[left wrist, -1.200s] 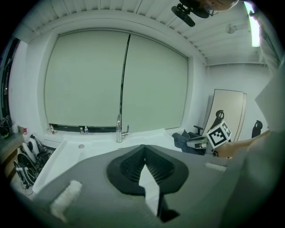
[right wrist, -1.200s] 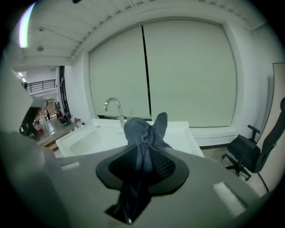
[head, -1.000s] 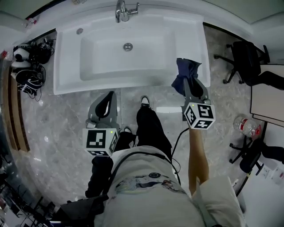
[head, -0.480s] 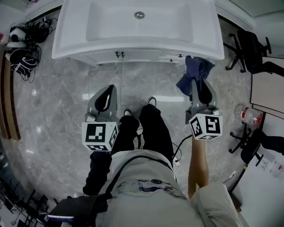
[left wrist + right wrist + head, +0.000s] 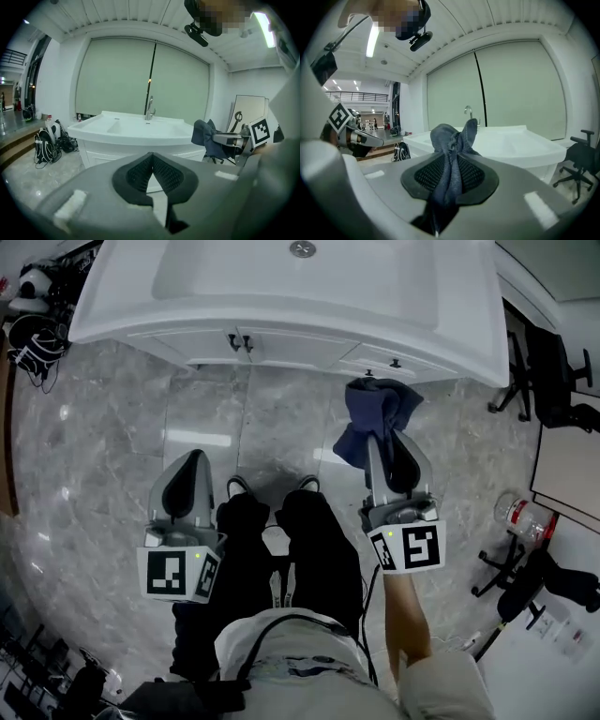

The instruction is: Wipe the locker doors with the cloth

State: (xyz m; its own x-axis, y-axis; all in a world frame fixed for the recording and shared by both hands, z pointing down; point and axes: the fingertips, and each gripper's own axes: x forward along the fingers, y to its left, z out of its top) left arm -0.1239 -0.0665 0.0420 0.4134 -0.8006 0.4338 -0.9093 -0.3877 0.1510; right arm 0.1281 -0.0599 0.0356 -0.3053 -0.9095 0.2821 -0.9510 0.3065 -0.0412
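Head view: a grey marble floor (image 5: 103, 446) lay before a white sink cabinet (image 5: 131, 310). The left gripper (image 5: 192, 463) hung short of its doors (image 5: 202, 341), and the right gripper (image 5: 380, 442) carried the blue cloth (image 5: 370, 413) near them. Left gripper view: the jaws met, with nothing between. Right gripper view: the jaws were clamped on the cloth, with the sink behind.

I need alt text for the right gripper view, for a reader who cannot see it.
The right tool grips a dark blue cloth between its closed jaws. Behind stands a white sink cabinet with a faucet; a black office chair is at right.
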